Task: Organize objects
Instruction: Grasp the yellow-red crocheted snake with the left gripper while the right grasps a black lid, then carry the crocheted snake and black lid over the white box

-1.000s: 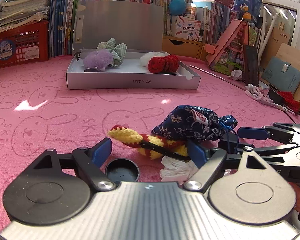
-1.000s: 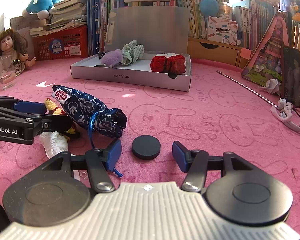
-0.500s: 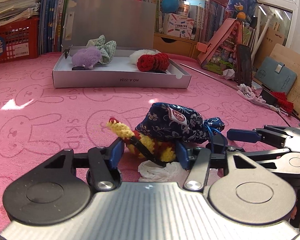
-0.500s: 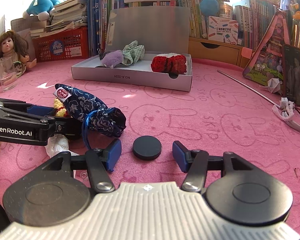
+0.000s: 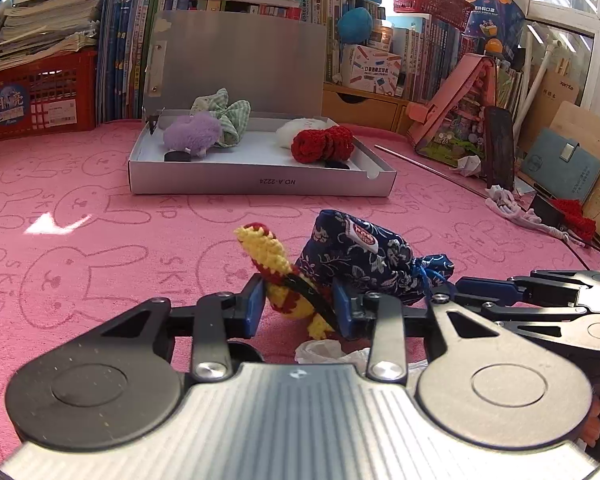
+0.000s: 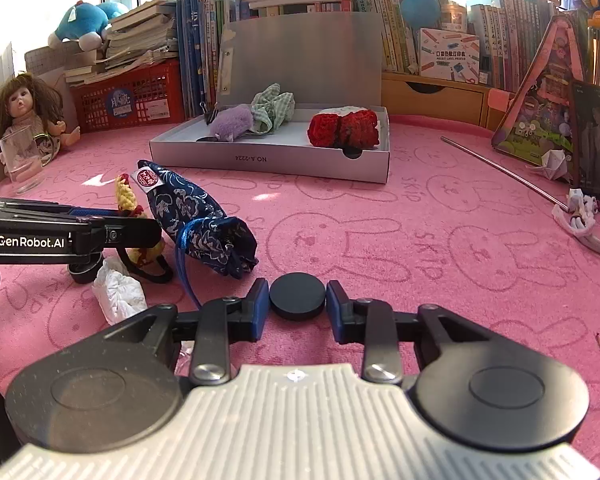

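My left gripper is shut on a yellow and red crocheted toy with a black band, beside a blue floral pouch. The toy and pouch also show in the right wrist view. My right gripper is shut on a black round disc lying on the pink cloth. An open white box at the back holds purple, green checked, white and red soft items.
A crumpled white tissue and a second black disc lie under the left gripper. A glass and a doll stand far left. A metal rod, books and clutter line the back and right.
My left gripper moved forward and closed on the crocheted toy, lifting its end. My right gripper moved forward and closed around the black disc.
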